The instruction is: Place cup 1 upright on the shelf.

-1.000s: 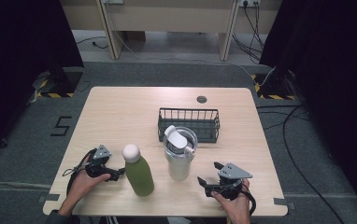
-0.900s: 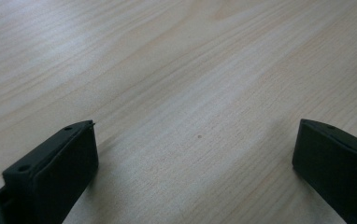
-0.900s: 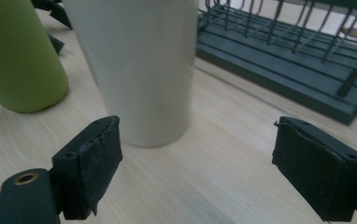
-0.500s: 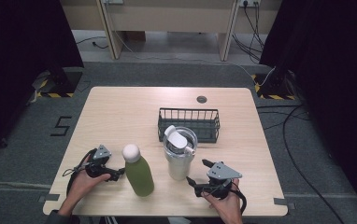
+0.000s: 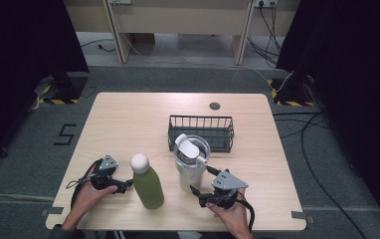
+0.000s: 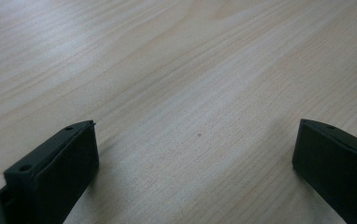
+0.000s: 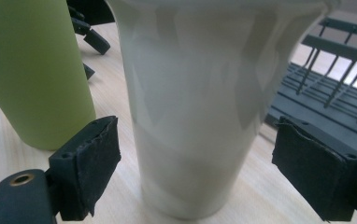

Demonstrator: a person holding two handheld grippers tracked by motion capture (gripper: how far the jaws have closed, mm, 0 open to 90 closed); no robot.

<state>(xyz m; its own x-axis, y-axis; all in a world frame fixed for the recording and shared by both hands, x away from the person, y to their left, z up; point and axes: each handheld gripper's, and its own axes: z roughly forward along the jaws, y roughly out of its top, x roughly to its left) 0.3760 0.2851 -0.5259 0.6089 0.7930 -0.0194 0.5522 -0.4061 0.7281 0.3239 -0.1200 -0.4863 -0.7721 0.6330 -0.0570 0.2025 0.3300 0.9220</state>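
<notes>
A pale lidded tumbler [image 5: 190, 167] stands at the middle front of the table, with a green bottle [image 5: 148, 186] with a white cap to its left. My right gripper [image 5: 201, 180] lies low at the tumbler's right, open. In the right gripper view its jaws [image 7: 195, 158] stand on either side of the tumbler [image 7: 195, 93] with a gap on each side, not touching it. The green bottle [image 7: 32, 70] rises at the left there. My left gripper [image 5: 123, 186] rests left of the bottle, pointing at it. It is open [image 6: 195, 154] over bare wood.
A black wire basket [image 5: 201, 133] stands just behind the tumbler, and appears at the right of the right gripper view [image 7: 326, 84]. A small dark disc [image 5: 214, 105] sits near the wooden table's [image 5: 128, 124] far edge. The other hand's gripper [image 7: 90, 32] shows beyond the bottle.
My right gripper has slid left along the front of the table toward the tumbler. The left gripper, bottle and tumbler have stayed put.
</notes>
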